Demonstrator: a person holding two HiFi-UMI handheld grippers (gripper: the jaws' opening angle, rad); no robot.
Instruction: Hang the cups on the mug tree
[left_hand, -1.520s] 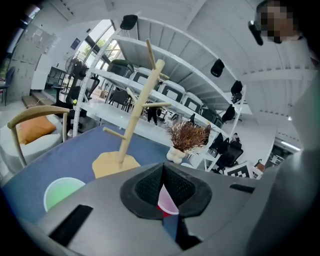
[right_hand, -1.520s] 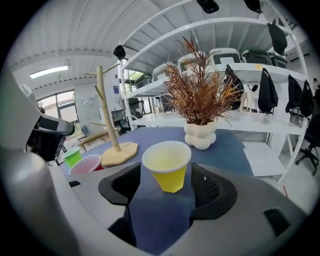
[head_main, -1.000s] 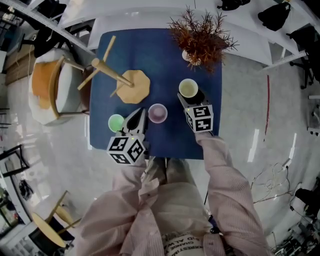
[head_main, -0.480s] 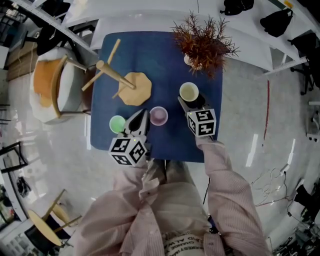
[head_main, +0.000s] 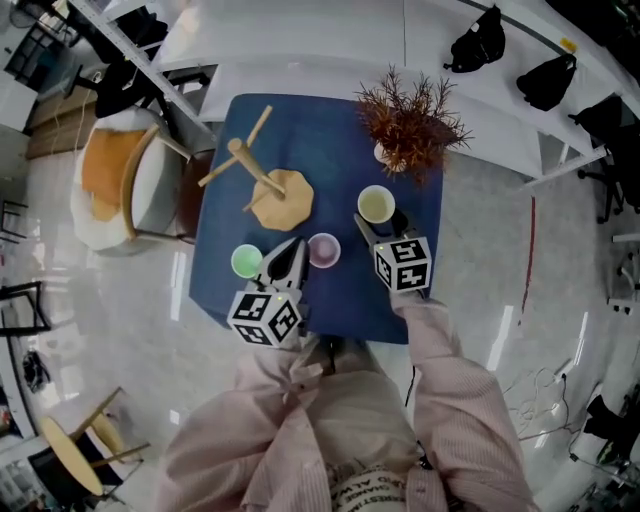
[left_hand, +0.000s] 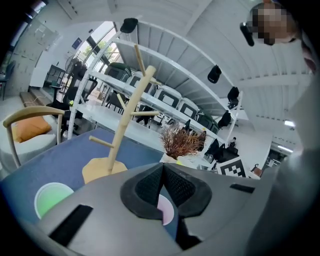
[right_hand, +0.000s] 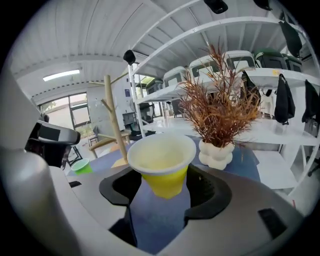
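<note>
The wooden mug tree (head_main: 262, 180) stands on the blue table (head_main: 330, 130) at the back left, with nothing on its pegs. My right gripper (head_main: 375, 222) is shut on the yellow cup (head_main: 376, 204); in the right gripper view the yellow cup (right_hand: 162, 160) sits upright between the pads, off the table top. A green cup (head_main: 247, 261) and a pink cup (head_main: 323, 250) stand on the table near the front. My left gripper (head_main: 290, 250) hovers between them, shut and holding nothing. Past its closed tips in the left gripper view, the pink cup (left_hand: 167, 210) shows.
A dried reddish plant (head_main: 410, 125) in a white pot stands at the table's back right corner. A wooden chair with an orange cushion (head_main: 120, 185) is left of the table. White shelving runs behind. The table's front edge lies just under my grippers.
Both grippers have risen slightly above the table, and the yellow cup has come up with the right one. The green and pink cups have stayed where they were.
</note>
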